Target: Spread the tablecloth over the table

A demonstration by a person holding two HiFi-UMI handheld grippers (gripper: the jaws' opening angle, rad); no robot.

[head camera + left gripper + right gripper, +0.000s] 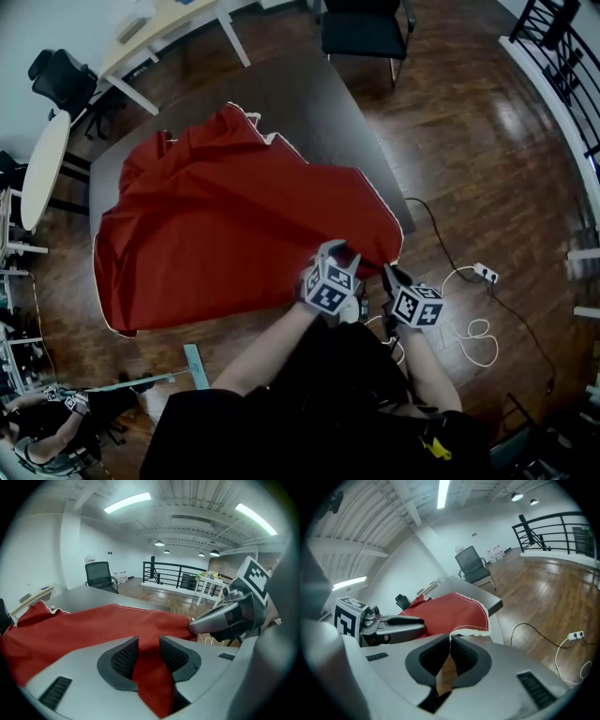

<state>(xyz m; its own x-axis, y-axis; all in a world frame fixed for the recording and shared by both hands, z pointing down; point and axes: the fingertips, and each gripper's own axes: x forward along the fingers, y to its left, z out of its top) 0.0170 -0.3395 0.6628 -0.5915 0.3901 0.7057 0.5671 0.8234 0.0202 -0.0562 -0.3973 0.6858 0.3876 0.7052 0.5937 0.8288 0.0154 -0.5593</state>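
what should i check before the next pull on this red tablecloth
1. Right tongs on the tablecloth hem: ok, shut on the white-trimmed edge.
2. Left tongs grip: not ok, jaws apart, cloth loose between them.
3. Cloth flat: not ok, creased, far edge folded back.
4. Table covered: not ok, far end bare.
5. Power strip and its cables clear of feet: cannot tell.

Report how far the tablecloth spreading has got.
Done: the red tablecloth lies on the table, rumpled. In hand: the right gripper pinches its near edge; cloth runs between the parted jaws of the left gripper. Left: flattening it and covering the bare far end.
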